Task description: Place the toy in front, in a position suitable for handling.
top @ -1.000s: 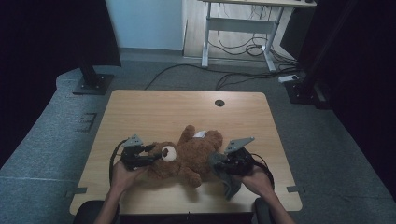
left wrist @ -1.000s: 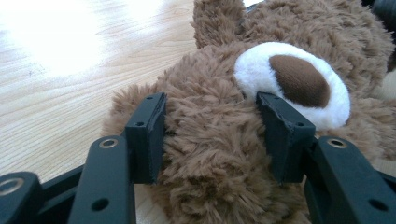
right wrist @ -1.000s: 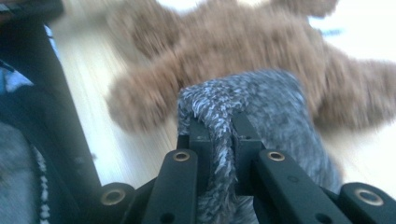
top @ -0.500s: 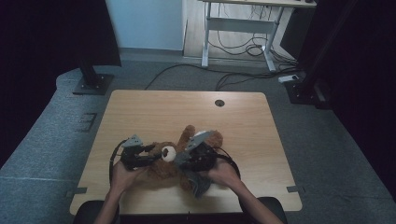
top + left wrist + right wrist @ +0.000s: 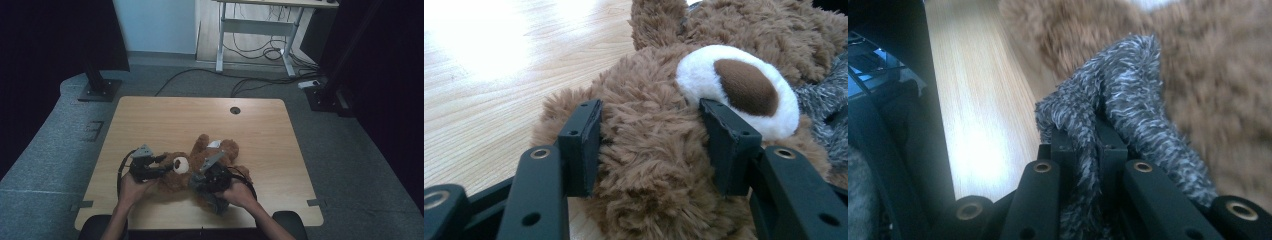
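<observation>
- The left tool point(image 5: 651, 150) is clamped on the head of a brown teddy bear point(image 5: 200, 167), just behind its white muzzle.
- The right tool point(image 5: 1088, 145) is pinched tight on a grey fuzzy cloth point(image 5: 1120, 95) beside the bear.
- The bear is laid on the near half of the desk point(image 5: 165, 120).

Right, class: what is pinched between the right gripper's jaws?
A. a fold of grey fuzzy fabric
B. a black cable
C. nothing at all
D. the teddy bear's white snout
A: in the right gripper view, the right gripper is shut on the grey fuzzy fabric.
</observation>
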{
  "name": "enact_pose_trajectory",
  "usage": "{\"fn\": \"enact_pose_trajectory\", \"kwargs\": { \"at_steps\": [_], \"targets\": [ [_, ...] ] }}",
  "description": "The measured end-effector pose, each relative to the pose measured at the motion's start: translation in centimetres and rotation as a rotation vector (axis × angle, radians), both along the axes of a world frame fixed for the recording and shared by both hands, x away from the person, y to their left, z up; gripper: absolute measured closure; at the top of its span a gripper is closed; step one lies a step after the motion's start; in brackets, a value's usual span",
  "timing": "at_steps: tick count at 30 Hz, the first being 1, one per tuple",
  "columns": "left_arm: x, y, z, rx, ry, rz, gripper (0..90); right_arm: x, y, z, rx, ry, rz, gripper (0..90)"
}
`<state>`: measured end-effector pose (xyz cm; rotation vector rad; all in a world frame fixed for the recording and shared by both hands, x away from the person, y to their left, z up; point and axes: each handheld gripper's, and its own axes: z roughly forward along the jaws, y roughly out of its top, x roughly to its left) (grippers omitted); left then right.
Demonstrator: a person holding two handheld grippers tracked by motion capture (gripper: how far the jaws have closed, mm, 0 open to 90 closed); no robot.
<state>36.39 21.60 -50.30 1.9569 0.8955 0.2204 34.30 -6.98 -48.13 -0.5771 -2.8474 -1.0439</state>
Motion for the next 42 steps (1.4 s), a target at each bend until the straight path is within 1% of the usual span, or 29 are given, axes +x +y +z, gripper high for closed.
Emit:
{"fn": "enact_pose_trajectory", "kwargs": {
  "at_steps": [10, 16, 19, 21, 25, 28, 31, 33, 37, 42],
  "targets": [
    [0.0, 0.0, 0.0, -0.002, 0.0, 0.002, 44.2, -1.4, -2.8, -1.3, -0.022, 0.016, -0.035, 81.9],
    [0.0, 0.0, 0.0, -0.002, -0.002, 0.007, 44.2, -2.4, -5.0, -2.6, -0.072, 0.028, -0.074, 81.8],
    [0.0, 0.0, 0.0, -0.002, -0.003, 0.008, 44.2, -2.8, -6.0, -2.4, -0.062, 0.023, -0.086, 81.7],
    [0.0, 0.0, 0.0, -0.003, -0.003, 0.008, 44.2, -3.0, -6.6, -1.7, -0.043, 0.017, -0.093, 81.7],
    [0.0, 0.0, 0.0, -0.003, -0.003, 0.007, 44.2, -3.2, -7.4, 0.7, 0.001, -0.019, -0.109, 81.7],
    [0.0, 0.0, 0.0, -0.001, -0.004, 0.007, 44.2, -3.1, -7.7, 2.7, 0.025, -0.051, -0.112, 81.7],
    [0.0, 0.0, 0.0, -0.002, -0.004, 0.007, 44.2, -2.9, -7.6, 4.4, 0.049, -0.075, -0.109, 81.7],
    [0.0, 0.0, 0.0, -0.003, -0.004, 0.006, 44.3, -2.6, -7.1, 5.5, 0.058, -0.088, -0.1, 81.7],
    [0.0, 0.0, 0.0, -0.003, -0.004, 0.006, 44.3, -2.1, -5.8, 6.8, 0.078, -0.104, -0.071, 81.7],
    [0.0, 0.0, 0.0, -0.003, -0.003, 0.006, 44.2, -1.6, -3.2, 7.7, 0.088, -0.116, -0.015, 81.7]
  ]
}}
